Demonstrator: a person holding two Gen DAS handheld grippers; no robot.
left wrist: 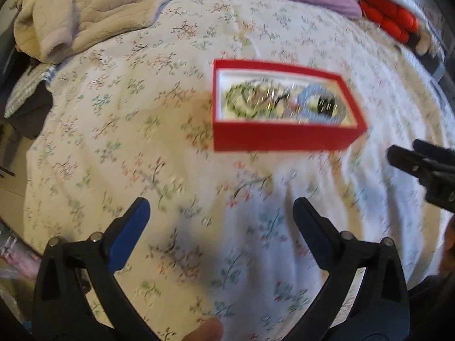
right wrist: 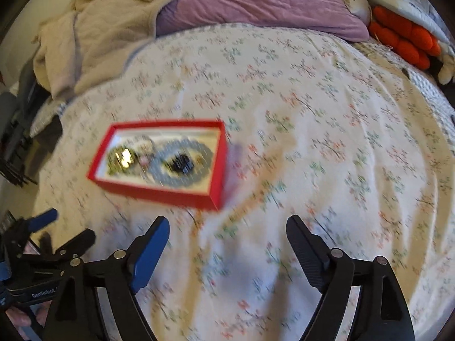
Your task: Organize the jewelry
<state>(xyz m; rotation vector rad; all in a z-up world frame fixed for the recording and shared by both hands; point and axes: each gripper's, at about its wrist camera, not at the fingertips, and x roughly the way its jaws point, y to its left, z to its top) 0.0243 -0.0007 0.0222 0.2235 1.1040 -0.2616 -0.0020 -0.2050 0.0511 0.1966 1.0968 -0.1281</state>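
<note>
Both tongs stood released, nothing between their jaws: the left gripper [left wrist: 221, 207] and the right gripper [right wrist: 227, 224] hovered over the floral bedsheet [right wrist: 327, 147]. A beige blanket [left wrist: 85, 8] and a purple pillow [right wrist: 264, 2] lay at the far end. The red box [left wrist: 284, 136] sat on the sheet ahead of both, holding blurred jewelry: a grey-blue bracelet [right wrist: 182, 164], a green bracelet [left wrist: 236, 99].

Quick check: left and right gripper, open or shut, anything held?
Left gripper: open, holding nothing, over the floral bedspread.
Right gripper: open, holding nothing, near the red jewelry box.
</note>
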